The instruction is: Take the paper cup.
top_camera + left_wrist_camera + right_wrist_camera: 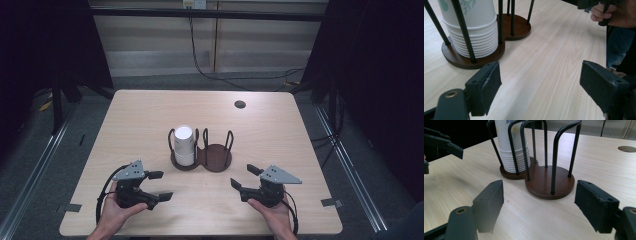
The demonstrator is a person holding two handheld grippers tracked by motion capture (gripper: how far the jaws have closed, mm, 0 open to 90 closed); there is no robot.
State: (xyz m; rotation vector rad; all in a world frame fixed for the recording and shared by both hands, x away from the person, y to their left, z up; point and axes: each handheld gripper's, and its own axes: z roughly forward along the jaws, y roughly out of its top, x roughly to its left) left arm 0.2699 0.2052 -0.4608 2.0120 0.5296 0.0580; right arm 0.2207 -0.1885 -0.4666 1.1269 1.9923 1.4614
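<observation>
A dark wooden two-ring cup holder (215,159) with black wire hoops stands at the table's middle. Its left ring holds an upside-down stack of white paper cups (184,145); its right ring is bare. In the left gripper view the stack of cups (474,30) rises ahead to the left, and the holder's base (549,183) lies just ahead in the right gripper view. My left gripper (159,185) rests near the front left, held by a hand, jaws open and nothing between them. My right gripper (245,176) sits at the front right, also open and bare.
A light wooden table (150,115) has a round cable hole (240,104) at the far right. Dark curtains flank both sides, and cables trail on the floor behind. Bare tabletop lies between the grippers and the holder.
</observation>
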